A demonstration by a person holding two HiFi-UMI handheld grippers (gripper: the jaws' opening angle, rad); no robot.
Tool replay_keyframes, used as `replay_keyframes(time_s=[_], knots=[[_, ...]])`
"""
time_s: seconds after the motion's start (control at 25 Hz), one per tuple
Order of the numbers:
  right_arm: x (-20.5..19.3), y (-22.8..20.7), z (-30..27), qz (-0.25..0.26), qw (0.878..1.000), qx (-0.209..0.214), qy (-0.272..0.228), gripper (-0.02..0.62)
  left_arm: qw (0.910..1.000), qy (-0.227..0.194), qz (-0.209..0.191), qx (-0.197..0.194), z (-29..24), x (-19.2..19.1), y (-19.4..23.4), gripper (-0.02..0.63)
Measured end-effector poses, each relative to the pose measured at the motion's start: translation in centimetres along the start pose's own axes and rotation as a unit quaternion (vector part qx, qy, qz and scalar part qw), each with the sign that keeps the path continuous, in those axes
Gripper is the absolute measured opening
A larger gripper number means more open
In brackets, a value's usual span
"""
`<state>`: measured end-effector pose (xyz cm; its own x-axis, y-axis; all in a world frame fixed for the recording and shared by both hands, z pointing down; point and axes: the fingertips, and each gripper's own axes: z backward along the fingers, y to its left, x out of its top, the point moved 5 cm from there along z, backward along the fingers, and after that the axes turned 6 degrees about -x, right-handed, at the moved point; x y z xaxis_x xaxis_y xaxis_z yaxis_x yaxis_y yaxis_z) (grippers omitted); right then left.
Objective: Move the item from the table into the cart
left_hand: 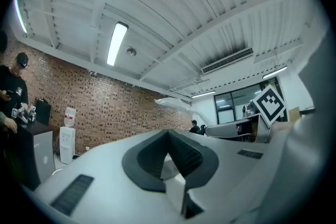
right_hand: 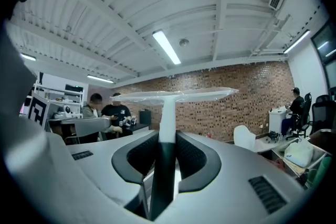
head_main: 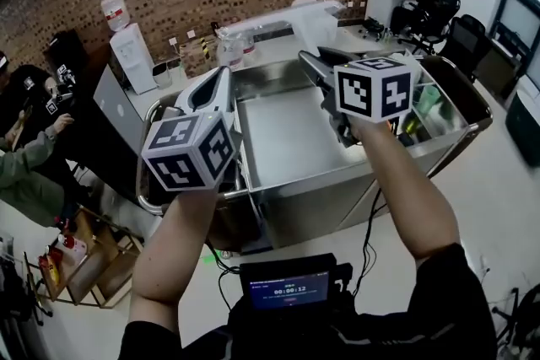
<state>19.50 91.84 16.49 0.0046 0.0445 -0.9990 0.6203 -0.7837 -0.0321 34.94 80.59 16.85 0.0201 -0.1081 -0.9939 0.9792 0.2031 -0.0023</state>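
Head view, hold: You held the long white flat film-wrapped item (head_main: 283, 17) level between the left gripper (head_main: 221, 80) and the right gripper (head_main: 316, 63). One gripper took each side, probably because a piece this long would tip in a single grip.
Head view, place: The item hung at 12 o'clock of the shiny steel cart (head_main: 321, 190), over its far rim and not yet inside.
Left gripper view, fingers: The left gripper (left_hand: 170, 162) was closed on a short white edge, seemingly the item's. A film-covered tip (left_hand: 173, 104) showed at 12 o'clock.
Right gripper view, fingers: The right gripper (right_hand: 163, 149) was clamped on a white upright strip.
Right gripper view, look: The item (right_hand: 173, 96) looked thin and stiff, a T seen edge-on, with glossy film crinkled at its ends.
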Motion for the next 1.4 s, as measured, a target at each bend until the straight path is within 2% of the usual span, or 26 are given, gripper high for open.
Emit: replay_keyframes(time_s=[0.2,0.44,0.6,0.76,0.96,1.12,1.28,1.4], knots=[[-0.6,-2.2,-6.9,0.001,0.999,-0.035,0.039,0.078,0.9998,0.014,0.003,-0.014,-4.6,-0.8,4.0,0.0],[-5.9,-5.3,-15.1,-0.013,0.99,-0.084,0.115,0.078,0.9981,0.054,0.02,-0.02,-10.5,-5.4,8.9,0.0],[-10.1,-7.4,-18.7,-0.016,0.982,-0.091,0.167,0.078,0.9954,0.087,0.039,-0.007,-13.7,-8.7,10.3,0.0],[-12.8,-10.4,-21.0,-0.025,0.975,-0.095,0.198,0.078,0.9933,0.11,0.03,0.017,-16.3,-10.6,11.2,0.0],[-16.4,-13.5,-24.0,-0.045,0.965,-0.1,0.239,0.078,0.9906,0.118,0.046,0.052,-19.2,-13.1,11.7,0.0],[-19.2,-15.0,-25.7,-0.06,0.957,-0.107,0.263,0.078,0.9866,0.145,0.048,0.056,-21.4,-16.0,11.9,0.0],[-21.4,-16.2,-26.9,-0.039,0.949,-0.109,0.294,0.078,0.9861,0.153,0.048,0.043,-23.1,-17.7,12.3,0.0],[-23.2,-16.3,-27.8,-0.044,0.944,-0.104,0.31,0.078,0.9852,0.159,0.048,0.042,-23.6,-18.8,12.6,0.002]])
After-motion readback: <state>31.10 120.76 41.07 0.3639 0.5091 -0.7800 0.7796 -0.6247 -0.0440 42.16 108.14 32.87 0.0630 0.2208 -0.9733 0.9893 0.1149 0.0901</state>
